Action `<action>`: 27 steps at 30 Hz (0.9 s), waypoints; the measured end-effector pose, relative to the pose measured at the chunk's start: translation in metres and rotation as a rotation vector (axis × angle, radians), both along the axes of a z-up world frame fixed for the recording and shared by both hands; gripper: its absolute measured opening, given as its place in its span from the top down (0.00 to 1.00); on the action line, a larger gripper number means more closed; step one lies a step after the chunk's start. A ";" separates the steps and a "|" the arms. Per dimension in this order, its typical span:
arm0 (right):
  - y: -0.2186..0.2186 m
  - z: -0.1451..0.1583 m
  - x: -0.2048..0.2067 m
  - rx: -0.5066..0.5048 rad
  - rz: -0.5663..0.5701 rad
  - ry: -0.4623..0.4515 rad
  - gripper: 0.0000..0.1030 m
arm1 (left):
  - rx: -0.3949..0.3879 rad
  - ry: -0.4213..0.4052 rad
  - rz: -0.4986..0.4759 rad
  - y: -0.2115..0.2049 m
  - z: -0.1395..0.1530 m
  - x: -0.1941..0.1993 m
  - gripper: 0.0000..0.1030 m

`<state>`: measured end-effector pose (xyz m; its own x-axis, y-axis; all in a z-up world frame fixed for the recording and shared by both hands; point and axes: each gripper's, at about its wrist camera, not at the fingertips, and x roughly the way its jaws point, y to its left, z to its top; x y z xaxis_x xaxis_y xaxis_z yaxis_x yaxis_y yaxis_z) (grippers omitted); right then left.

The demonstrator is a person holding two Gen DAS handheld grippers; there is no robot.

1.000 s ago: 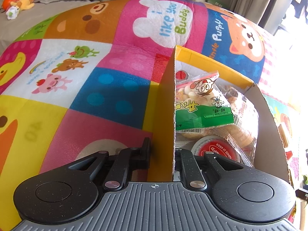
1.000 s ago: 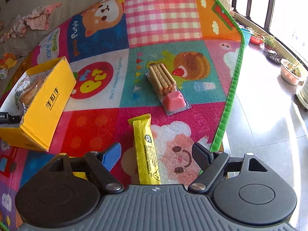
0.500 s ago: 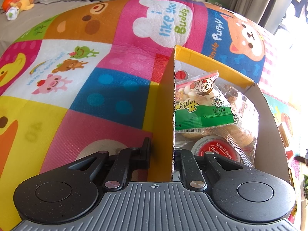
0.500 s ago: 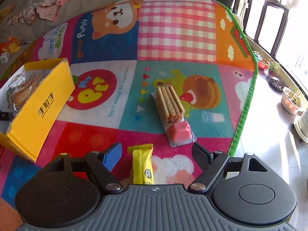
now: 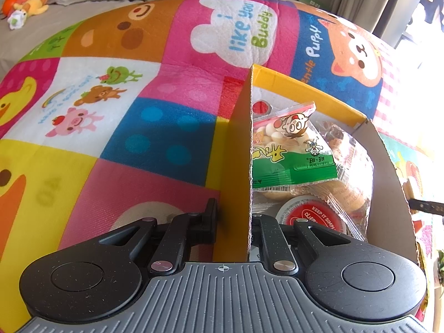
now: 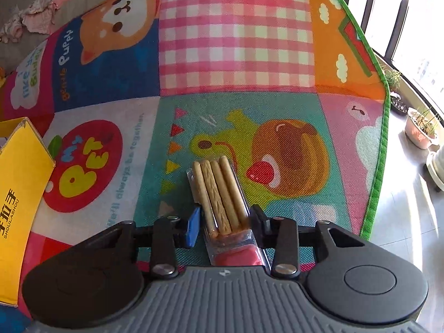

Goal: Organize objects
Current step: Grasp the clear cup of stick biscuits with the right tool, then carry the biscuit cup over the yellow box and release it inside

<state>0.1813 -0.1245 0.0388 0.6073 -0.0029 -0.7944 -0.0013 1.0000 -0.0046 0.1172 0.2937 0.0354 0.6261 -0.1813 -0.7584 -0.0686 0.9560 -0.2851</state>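
The left gripper (image 5: 233, 216) is clamping the near wall of the yellow box (image 5: 236, 149), which is lying on the play mat (image 5: 155, 130) holding one green snack bag (image 5: 291, 149), wrapped buns (image 5: 352, 191) and one red-lidded cup (image 5: 310, 216). The right gripper (image 6: 226, 222), low over the mat, is straddling one biscuit-stick pack (image 6: 219, 194); whether it is gripping is unclear.

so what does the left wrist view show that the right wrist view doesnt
Only the left wrist view shows inside the yellow box: a green snack bag, a red-lidded cup and clear-wrapped pastries. It also shows the left gripper clamped on the box's near wall, and plush toys far off.

Only the right wrist view shows the biscuit stick pack between the right gripper fingers, the mat's green edge and potted plants by the window.

Both show the box, the puppy patch and the play mat.
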 end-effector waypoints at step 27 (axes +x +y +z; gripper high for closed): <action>0.078 0.157 -0.181 0.183 0.371 -0.255 0.70 | -0.014 -0.010 0.004 0.003 -0.001 -0.003 0.86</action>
<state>0.0004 -0.0468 0.1958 0.7163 0.3766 -0.5874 -0.3794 0.9167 0.1250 0.1146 0.2963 0.0345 0.6340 -0.1896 -0.7497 -0.0695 0.9516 -0.2994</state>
